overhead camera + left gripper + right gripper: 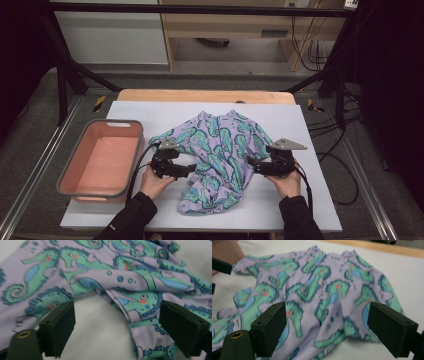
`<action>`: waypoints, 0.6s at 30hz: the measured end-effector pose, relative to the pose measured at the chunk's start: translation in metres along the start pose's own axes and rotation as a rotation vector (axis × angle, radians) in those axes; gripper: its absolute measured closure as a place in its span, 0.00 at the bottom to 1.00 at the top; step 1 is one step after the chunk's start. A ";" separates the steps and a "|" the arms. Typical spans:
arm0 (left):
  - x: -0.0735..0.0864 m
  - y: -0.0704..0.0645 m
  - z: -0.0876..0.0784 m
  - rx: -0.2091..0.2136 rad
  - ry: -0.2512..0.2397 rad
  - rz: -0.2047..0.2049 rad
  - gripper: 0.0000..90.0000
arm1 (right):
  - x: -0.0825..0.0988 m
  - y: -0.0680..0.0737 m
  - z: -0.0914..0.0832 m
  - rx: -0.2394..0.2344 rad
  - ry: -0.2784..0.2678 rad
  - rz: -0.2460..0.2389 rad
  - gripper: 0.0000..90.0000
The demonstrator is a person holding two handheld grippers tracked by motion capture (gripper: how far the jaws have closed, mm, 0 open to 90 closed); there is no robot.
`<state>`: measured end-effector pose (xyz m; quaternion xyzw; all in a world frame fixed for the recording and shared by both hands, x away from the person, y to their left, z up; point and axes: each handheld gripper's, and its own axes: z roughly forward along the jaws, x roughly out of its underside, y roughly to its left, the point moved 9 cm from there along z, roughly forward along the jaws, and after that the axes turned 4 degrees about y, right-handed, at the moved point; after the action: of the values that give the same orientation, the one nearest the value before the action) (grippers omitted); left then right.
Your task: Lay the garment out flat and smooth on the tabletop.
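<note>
- Left gripper (191, 169) sits at the left edge of the seahorse-print garment (218, 150), held in the person's left hand (154, 182); its jaws stand wide apart, with nothing pinched between them.
- Seen from the left gripper view, the two black pads (58, 328) frame a bare patch of the white table cover (100, 327), with a folded edge of the garment (120, 277) running between and past them.
- Right gripper (251, 166) sits at the garment's right edge, held in the right hand (287, 184); its jaws are also spread wide and clamp nothing.
- From the right gripper view, the cloth (319, 290) lies loose and rumpled ahead of the open pads (271, 326), and it spreads between them.
- Both grippers point inward at the garment from opposite sides.
- Lilac with green and blue seahorses, the garment lies crumpled in the middle of the white table cover (150, 112), spread wider at the far end and bunched toward the near edge.
- Left of the garment stands a pink tub with a grey rim (75, 170), just beside the left hand.
- A wooden table edge (200, 95) shows beyond the cover.
</note>
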<state>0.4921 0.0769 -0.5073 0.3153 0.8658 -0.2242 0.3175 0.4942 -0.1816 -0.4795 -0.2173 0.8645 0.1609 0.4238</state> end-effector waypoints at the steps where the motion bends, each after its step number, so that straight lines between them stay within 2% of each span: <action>1: 0.002 -0.002 0.003 0.016 0.001 0.004 0.24 | 0.006 0.002 0.000 0.001 0.012 -0.009 0.18; 6: 0.007 -0.008 0.017 0.050 0.001 0.010 0.42 | 0.030 0.010 0.008 -0.017 0.054 -0.005 0.26; 10: 0.007 -0.010 0.019 0.059 -0.024 0.010 0.56 | 0.037 0.012 0.014 -0.045 0.073 0.042 0.34; 11: 0.008 -0.011 0.019 0.061 -0.029 0.013 0.61 | 0.039 0.014 0.016 -0.055 0.082 0.037 0.36; 14: 0.008 -0.015 0.021 0.078 -0.034 0.010 0.68 | 0.043 0.017 0.018 -0.045 0.104 0.005 0.43; 18: 0.012 -0.019 0.028 0.083 -0.013 0.027 0.77 | 0.049 0.018 0.023 -0.044 0.142 0.023 0.49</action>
<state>0.4829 0.0524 -0.5314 0.3384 0.8493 -0.2576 0.3128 0.4735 -0.1673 -0.5313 -0.2274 0.8911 0.1689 0.3545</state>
